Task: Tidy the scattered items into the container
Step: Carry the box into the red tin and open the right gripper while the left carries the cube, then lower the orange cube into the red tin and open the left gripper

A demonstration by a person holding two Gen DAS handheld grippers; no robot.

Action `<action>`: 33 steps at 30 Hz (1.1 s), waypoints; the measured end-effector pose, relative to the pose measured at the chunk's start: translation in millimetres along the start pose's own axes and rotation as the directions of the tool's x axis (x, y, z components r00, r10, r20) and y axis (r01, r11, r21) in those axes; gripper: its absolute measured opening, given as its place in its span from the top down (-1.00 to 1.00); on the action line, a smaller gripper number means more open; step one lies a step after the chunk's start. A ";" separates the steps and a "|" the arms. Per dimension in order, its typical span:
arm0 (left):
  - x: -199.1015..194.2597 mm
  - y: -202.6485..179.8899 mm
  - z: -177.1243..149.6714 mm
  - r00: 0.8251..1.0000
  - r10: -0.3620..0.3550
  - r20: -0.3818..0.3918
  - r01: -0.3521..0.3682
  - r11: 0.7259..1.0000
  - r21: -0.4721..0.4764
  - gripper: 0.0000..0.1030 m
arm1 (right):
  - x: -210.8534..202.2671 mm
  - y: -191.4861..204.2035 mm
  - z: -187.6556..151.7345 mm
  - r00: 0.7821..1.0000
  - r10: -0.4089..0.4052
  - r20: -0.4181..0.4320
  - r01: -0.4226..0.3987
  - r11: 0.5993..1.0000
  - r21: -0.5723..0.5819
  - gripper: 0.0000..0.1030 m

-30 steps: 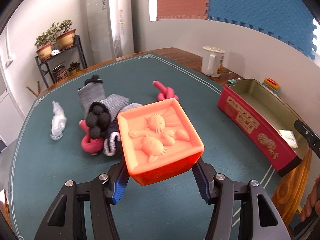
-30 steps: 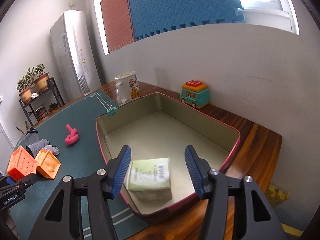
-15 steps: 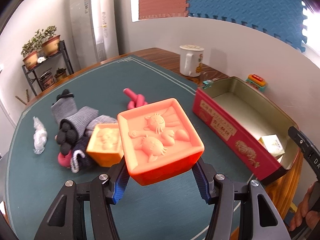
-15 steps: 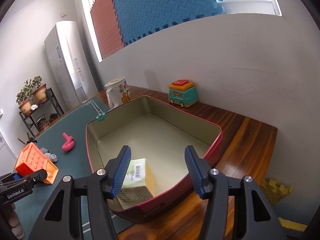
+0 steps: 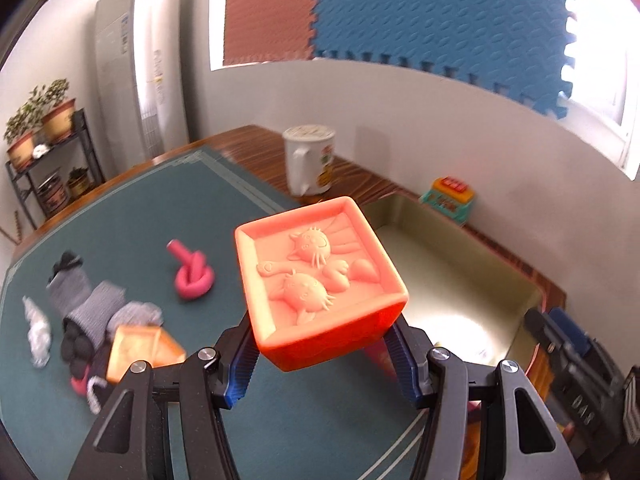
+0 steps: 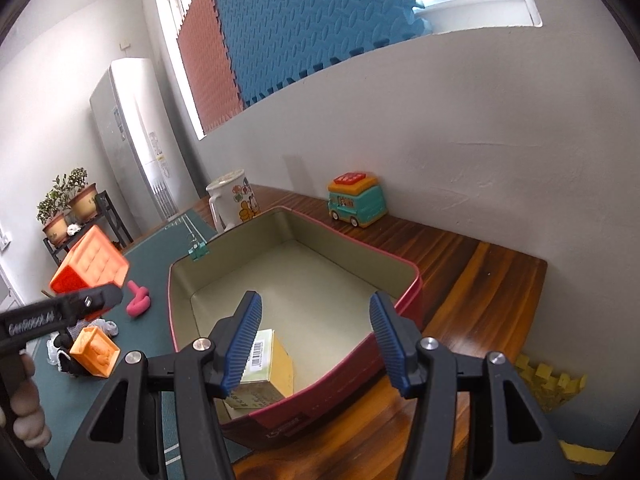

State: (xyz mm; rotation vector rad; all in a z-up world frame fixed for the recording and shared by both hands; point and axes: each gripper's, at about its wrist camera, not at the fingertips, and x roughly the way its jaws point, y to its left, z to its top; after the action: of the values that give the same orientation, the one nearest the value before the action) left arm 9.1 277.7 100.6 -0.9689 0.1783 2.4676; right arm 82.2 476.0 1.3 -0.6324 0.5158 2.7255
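Covering most of the wooden surface [image 6: 472, 276], a dark green mat [image 5: 132, 216] carries the scattered items; bare wood runs along the far and right edges against a white wall. Red and blue foam tiles hang on that wall beside a window. A tall white air-conditioning unit [image 5: 136, 68] stands at the far left, next to a black rack with potted plants [image 5: 40, 120].

The left tool [image 5: 320, 350] pinches one large orange cube [image 5: 320, 280], cat relief facing up, lifted clear of the mat at the near left rim of the container [image 6: 414, 292]. The right tool [image 6: 316, 340] is spread with nothing between its pads, hovering over the container's near end.

Left wrist view only: two or more grey rolled socks [image 5: 92, 308] with dark items among them, and one crumpled white wrapper [image 5: 38, 332] at the far left of the mat.

Right wrist view only: one small green-and-yellow carton [image 6: 268, 364] lying inside the container's near left corner, one green binder clip [image 6: 199, 250] on the container's far rim, yellow foam scraps [image 6: 548, 380] at the right, and part of a person's hand [image 6: 24, 404] holding the left tool.

Counts across both views: two orange cubes, the second and smaller one [image 5: 140, 352] resting on the mat by the socks; one pink knotted toy [image 5: 192, 276]; one white mug [image 5: 310, 162]; one teal toy bus [image 6: 357, 199]; one red container.
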 end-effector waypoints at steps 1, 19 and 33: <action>1.4 -4.5 3.6 1.000 -0.012 0.007 0.012 1.000 0.009 -0.17 | -0.6 -0.8 0.5 1.000 -0.002 0.004 0.002 1.000 0.001 -0.18; 10.9 -24.1 9.2 0.993 -0.114 0.017 0.113 0.991 0.065 -0.50 | -0.4 -4.1 2.2 1.000 -0.010 0.016 0.010 1.000 0.026 -0.41; 8.4 43.3 -9.5 1.000 -0.010 -0.023 0.008 0.998 -0.060 -0.50 | -1.8 28.0 0.5 0.999 0.032 0.020 -0.032 0.999 -0.021 -0.42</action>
State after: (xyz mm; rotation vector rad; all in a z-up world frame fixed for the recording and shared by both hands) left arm -11.2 240.3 85.7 -1.0214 0.1080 2.4669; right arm 73.5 450.9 10.3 -0.6061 0.4975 2.7679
